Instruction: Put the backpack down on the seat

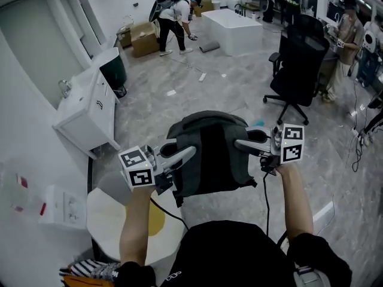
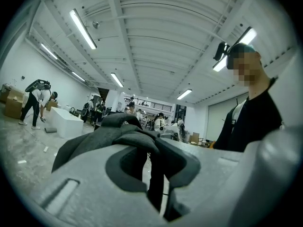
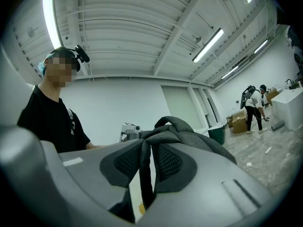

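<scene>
A dark grey backpack [image 1: 209,154] hangs in the air in front of me, held up between both grippers. My left gripper [image 1: 182,154] is shut on its left side, where a dark strap [image 2: 154,174] runs down between the pads. On the right side my right gripper [image 1: 242,143] is shut on another strap [image 3: 146,169], pinched between its mesh pads. The backpack's body [image 3: 189,136] bulges above the jaws in both gripper views. Below and to the left stands a round white seat with a yellow centre [image 1: 111,220], partly hidden by my left arm.
A white cabinet [image 1: 90,109] with a dark green bin [image 1: 114,73] behind it stands at the left. A black office chair [image 1: 299,58] is at the right. Further back are a white table [image 1: 230,28], cardboard boxes [image 1: 143,37] and several people [image 1: 173,20].
</scene>
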Available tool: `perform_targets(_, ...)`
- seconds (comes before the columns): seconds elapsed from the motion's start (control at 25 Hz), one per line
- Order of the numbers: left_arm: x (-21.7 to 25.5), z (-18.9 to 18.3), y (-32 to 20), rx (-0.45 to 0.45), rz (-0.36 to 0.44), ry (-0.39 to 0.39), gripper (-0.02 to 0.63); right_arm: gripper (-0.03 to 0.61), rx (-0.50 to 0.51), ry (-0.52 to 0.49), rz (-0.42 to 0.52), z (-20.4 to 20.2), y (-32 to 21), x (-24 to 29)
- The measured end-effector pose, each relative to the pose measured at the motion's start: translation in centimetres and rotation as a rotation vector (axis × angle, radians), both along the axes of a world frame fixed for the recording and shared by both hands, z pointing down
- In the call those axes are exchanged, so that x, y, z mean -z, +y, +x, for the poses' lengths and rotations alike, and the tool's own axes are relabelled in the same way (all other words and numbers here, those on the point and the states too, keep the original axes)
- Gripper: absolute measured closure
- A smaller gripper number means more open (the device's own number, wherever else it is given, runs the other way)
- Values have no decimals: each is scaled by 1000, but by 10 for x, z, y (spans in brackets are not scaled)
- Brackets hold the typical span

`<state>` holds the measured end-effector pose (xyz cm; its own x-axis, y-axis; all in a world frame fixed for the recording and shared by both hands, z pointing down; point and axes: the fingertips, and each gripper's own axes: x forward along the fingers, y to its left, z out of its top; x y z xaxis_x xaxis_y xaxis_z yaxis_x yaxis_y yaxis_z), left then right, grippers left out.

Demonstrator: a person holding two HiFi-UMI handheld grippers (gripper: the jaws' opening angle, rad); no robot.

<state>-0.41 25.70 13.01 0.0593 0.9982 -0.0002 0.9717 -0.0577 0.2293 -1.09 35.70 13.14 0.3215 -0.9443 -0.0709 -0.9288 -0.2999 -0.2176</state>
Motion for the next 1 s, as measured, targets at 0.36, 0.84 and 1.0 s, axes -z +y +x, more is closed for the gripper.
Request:
perform_targets(0.36, 0, 43, -16, -36, -71, -14, 560, 499, -83, -39, -61, 37, -17, -3)
perform_targets(0.84, -1, 63, -71, 35, -161, -42, 558, 499, -42, -51, -120, 61, -72, 5)
perform_targets(1.0, -9, 65, -95, 92, -154, -49, 558, 499, 15, -65, -105, 70, -95, -4)
